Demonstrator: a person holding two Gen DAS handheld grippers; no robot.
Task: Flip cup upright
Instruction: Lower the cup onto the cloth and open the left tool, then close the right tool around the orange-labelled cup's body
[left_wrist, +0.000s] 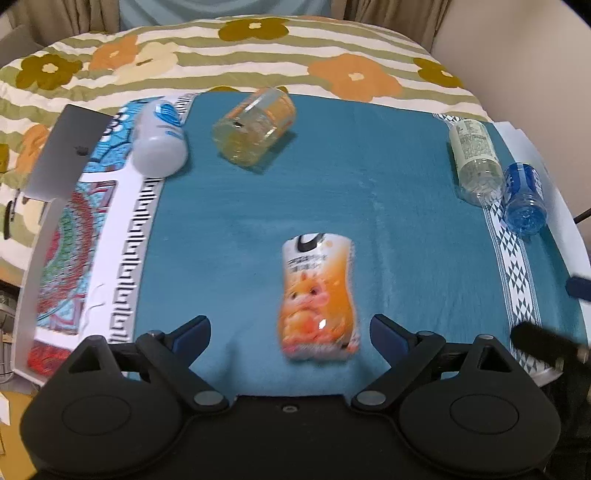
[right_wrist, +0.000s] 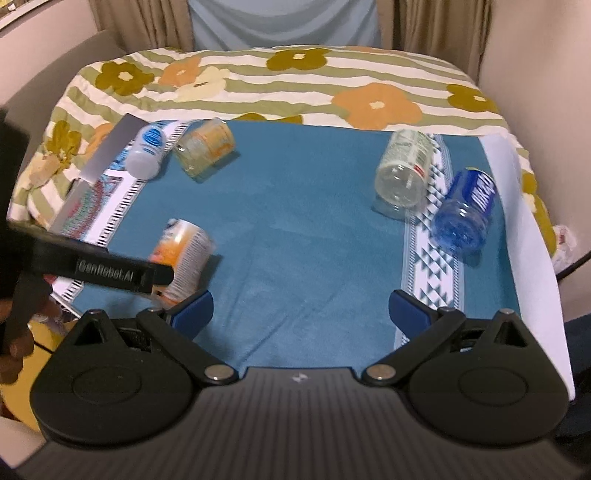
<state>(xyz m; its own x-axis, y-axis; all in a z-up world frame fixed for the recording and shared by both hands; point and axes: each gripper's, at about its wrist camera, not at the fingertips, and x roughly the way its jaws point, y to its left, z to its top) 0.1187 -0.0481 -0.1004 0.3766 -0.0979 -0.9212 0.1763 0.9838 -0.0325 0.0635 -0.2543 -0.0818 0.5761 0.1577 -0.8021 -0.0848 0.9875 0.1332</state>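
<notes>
An orange cartoon-printed cup (left_wrist: 319, 299) lies on its side on the blue cloth (left_wrist: 332, 184). My left gripper (left_wrist: 290, 332) is open, its fingers on either side of the cup's near end, not touching it. The same cup (right_wrist: 184, 251) shows in the right wrist view, partly behind the left gripper's black finger (right_wrist: 110, 273). My right gripper (right_wrist: 301, 314) is open and empty above the cloth, to the right of the cup.
A white bottle (left_wrist: 159, 140) and a yellow-orange clear cup (left_wrist: 255, 125) lie at the back left. A clear bottle (left_wrist: 476, 158) and a blue bottle (left_wrist: 524, 199) lie at the right edge. A grey laptop (left_wrist: 62, 155) sits at the left. A flowered blanket (left_wrist: 258, 55) lies behind.
</notes>
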